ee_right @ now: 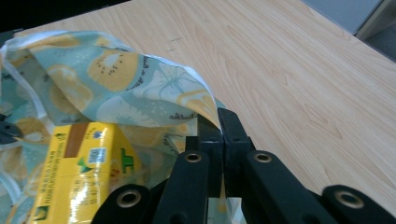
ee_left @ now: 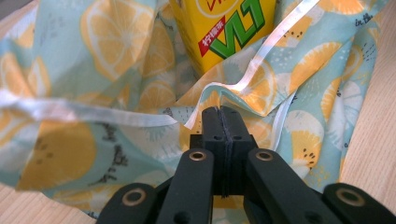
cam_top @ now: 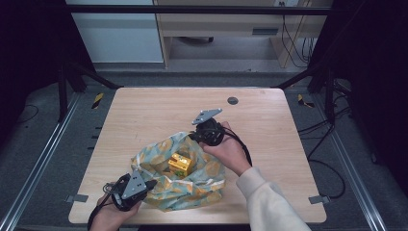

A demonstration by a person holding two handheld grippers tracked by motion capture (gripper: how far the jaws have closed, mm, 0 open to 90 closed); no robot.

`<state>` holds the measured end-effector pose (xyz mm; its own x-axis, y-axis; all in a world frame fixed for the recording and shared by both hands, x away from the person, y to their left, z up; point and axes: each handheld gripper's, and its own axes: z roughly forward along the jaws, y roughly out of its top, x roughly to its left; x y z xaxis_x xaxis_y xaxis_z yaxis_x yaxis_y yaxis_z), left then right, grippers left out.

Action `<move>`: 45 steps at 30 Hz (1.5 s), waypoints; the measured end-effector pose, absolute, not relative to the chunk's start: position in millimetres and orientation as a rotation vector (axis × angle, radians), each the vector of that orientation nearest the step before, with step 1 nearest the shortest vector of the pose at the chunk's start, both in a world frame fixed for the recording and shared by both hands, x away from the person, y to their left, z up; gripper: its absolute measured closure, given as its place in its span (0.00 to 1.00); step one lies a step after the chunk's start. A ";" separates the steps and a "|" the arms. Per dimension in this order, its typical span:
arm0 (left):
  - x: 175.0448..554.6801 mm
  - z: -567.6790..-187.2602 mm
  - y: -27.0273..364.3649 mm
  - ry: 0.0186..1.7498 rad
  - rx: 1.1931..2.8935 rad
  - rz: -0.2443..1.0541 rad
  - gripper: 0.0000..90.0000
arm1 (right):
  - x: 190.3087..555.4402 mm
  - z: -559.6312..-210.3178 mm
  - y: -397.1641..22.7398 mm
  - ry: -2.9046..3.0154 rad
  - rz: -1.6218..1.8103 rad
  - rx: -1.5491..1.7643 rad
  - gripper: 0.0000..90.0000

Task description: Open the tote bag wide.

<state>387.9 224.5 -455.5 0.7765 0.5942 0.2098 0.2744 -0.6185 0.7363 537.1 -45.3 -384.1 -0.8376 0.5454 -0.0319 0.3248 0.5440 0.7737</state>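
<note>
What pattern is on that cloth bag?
The bag is pale blue-green with orange and lemon slices printed on it, clearest in the left gripper view.

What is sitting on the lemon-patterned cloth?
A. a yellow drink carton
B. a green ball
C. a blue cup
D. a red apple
A: a yellow drink carton rests in the middle of the lemon-patterned cloth, and both tool views show its yellow printed sides.

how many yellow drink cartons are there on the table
1: a yellow drink carton lying in the middle of the lemon-print cloth. The cloth's folds could hide another.
</note>
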 end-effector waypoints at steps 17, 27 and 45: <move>391.6 -465.5 222.7 0.678 2.331 0.548 1.00 | 563.4 -408.6 -66.9 2.522 1.090 0.865 0.99; 394.3 -469.3 223.2 0.711 2.359 0.556 1.00 | 569.6 -429.3 -71.9 2.543 1.058 0.905 1.00; 398.0 -475.2 225.6 0.726 2.454 0.593 1.00 | 584.7 -463.0 -95.4 2.544 0.996 1.009 1.00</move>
<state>398.0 225.6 -475.2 0.7619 0.5940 0.2583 0.3717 -0.7275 0.5766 584.7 -95.4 -463.0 -0.7371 0.6748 0.0353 0.5195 0.5325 0.6682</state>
